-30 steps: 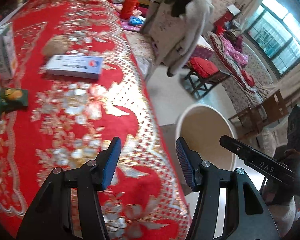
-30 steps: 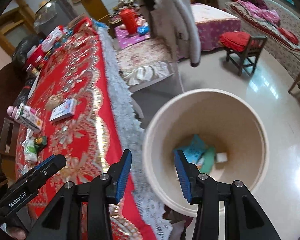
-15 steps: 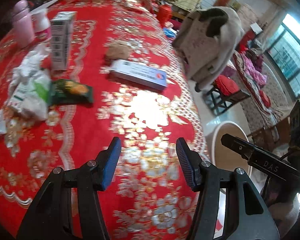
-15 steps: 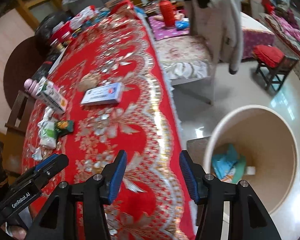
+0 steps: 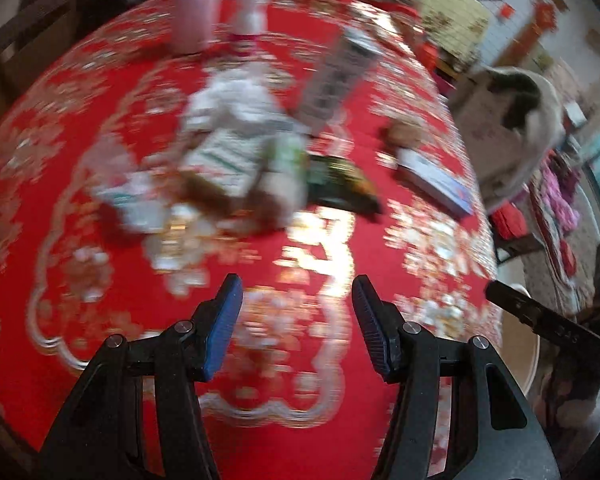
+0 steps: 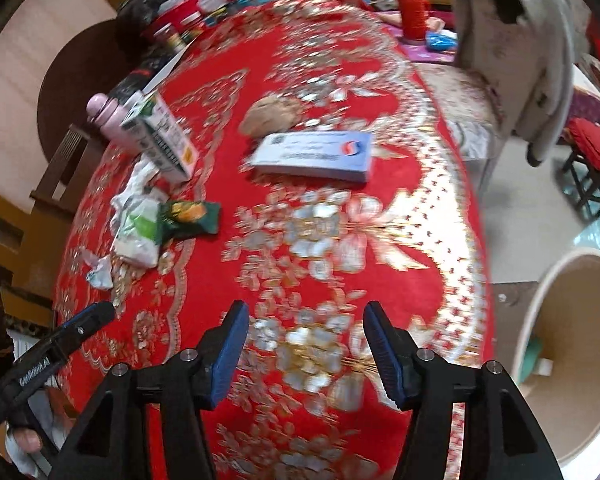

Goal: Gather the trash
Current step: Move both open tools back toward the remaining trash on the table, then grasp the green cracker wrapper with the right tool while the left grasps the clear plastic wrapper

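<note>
**Operator:** Right, I've swung both hands off the bin [image 6: 572,360] and back over the desk [image 6: 380,264]. A second ago the right camera looked straight down into it; now it sits at the right edge of that view, with a few scraps in the bottom.

**Spotter:** Anything in the grippers?

**Operator:** Nothing. Left gripper [image 5: 296,320] is about half open and empty. Right gripper [image 6: 304,340] is opening as we speak, nothing between the pads, only red cloth beneath.

**Spotter:** So that drop is done. Where's the rest of the trash?

**Operator:** Far left on the desk: the crumpled white wrappers [image 6: 136,224] touching the green snack packet [image 6: 190,218], a small scrap [image 6: 100,274] nearer me. The left view is badly blurred, but the same pile [image 5: 236,152] is ahead of that gripper.

**Spotter:** And the blue-and-white box [image 6: 314,156]?

**Operator:** Lying flat mid-desk, beside a brownish lump [image 6: 272,114]. I can't tell if either counts as trash. I'd judge the wrapper pile comes next.
</note>
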The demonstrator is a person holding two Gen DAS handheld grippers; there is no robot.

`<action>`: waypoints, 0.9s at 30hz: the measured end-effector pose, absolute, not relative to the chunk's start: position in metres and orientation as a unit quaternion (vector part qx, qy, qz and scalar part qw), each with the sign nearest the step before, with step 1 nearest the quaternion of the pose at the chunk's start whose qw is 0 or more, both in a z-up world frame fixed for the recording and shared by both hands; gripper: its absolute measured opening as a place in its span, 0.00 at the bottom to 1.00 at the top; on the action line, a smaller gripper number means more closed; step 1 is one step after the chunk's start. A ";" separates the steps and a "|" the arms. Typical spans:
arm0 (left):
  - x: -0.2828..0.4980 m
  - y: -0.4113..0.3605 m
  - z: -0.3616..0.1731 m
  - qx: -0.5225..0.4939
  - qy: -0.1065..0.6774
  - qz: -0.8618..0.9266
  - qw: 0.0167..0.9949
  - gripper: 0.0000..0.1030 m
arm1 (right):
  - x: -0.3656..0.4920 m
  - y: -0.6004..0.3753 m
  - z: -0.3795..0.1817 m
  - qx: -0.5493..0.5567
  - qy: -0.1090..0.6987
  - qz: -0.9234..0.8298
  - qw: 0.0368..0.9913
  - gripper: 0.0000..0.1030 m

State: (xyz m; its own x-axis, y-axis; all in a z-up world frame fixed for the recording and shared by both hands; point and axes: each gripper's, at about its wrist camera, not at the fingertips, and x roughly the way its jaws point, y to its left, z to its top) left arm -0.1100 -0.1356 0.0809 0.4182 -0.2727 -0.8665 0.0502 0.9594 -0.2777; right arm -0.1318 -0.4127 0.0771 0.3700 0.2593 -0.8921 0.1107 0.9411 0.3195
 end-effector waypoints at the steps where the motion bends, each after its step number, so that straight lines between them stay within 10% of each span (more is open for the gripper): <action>1: -0.109 -0.127 0.080 -0.111 0.531 -0.087 0.836 0.54 | -0.128 -0.406 0.076 0.163 0.561 0.051 0.810 0.55; 27: -0.071 -0.010 0.054 -0.179 0.551 -0.017 0.815 0.54 | 0.021 -0.314 0.050 0.022 0.564 0.051 0.824 0.56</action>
State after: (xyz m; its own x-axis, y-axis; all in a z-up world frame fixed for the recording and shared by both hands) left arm -0.0706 -0.0102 0.0536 0.3928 -0.2249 -0.8917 -0.1695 0.9353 -0.3105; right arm 0.0213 -0.3137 0.0503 0.3582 0.1084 -0.9273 -0.0582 0.9939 0.0937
